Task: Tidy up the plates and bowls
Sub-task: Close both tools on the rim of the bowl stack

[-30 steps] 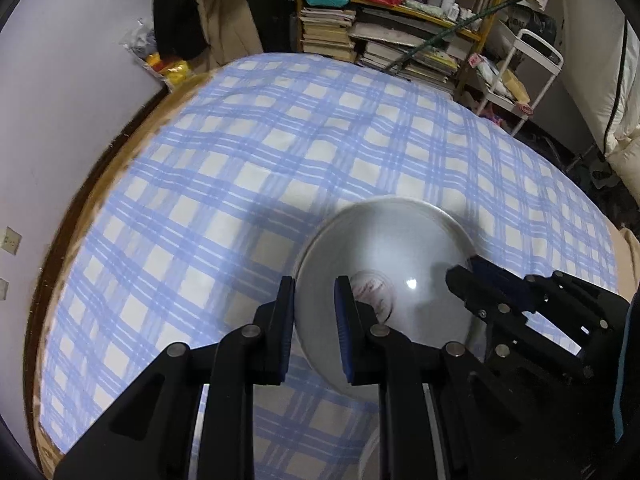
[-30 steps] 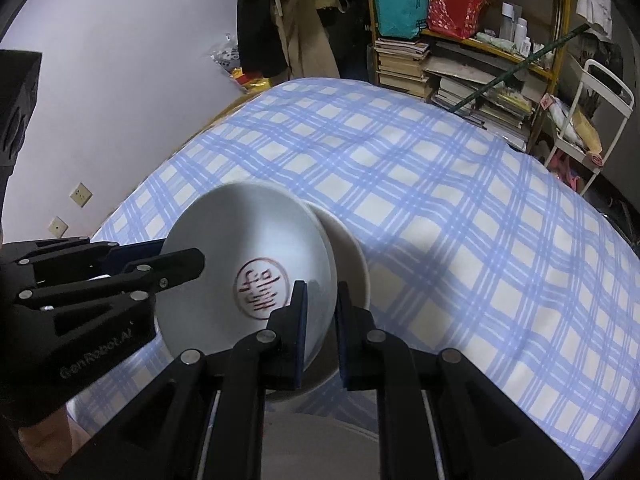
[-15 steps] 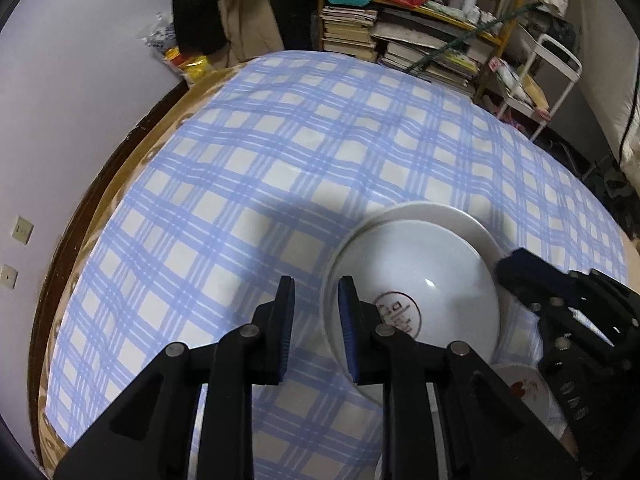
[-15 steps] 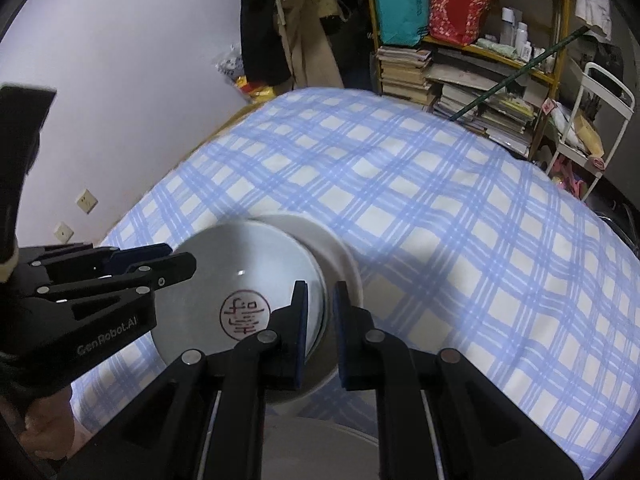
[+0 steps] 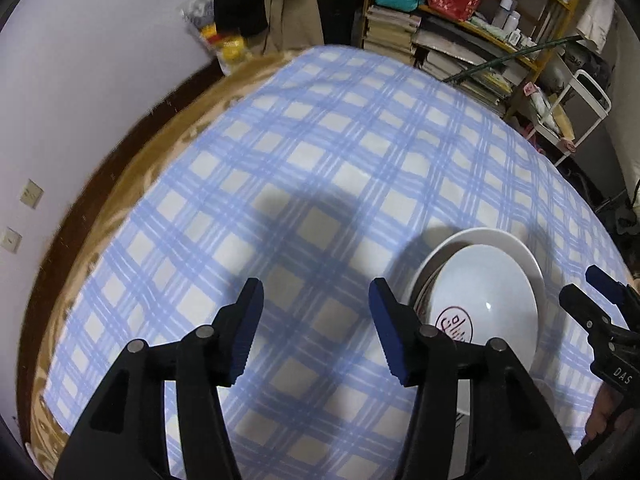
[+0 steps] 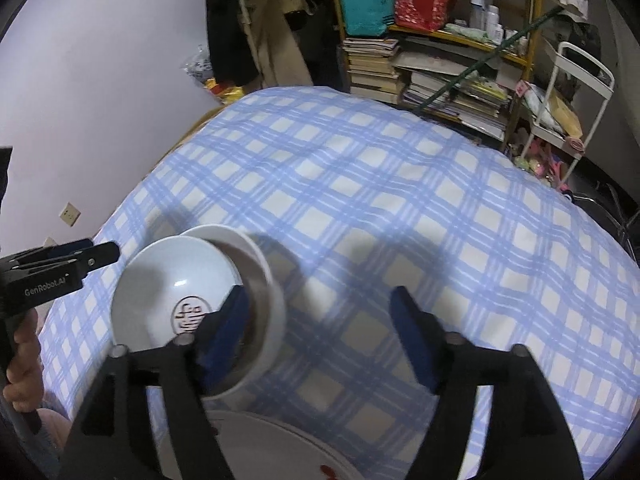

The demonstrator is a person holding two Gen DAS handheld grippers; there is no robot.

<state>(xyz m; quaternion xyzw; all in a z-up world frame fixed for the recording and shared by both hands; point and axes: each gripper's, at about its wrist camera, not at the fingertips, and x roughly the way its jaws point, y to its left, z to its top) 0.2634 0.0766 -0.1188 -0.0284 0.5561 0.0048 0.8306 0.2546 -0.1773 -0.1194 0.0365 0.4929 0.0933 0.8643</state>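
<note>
Two bowls sit nested on the blue checked bed [image 5: 320, 184], the red-stamped bowl [image 5: 484, 304] inside the wider white bowl [image 5: 516, 246], so they stack compactly. Both grippers gripped its rim a second ago; now the left gripper [image 5: 316, 328] and right gripper [image 6: 320, 328] are opening, nothing between their jaws, and have drawn aside.

- The checked bedcover [image 5: 320, 184] lies bare across its far and middle stretch, wide open for passing.
- Near edge: stacked bowls [image 6: 208, 300] and a plate [image 6: 280, 448] crowd it.
- Far edge: shelves of books [image 6: 440, 80] and a white cart [image 6: 568, 96] wall it off.
</note>
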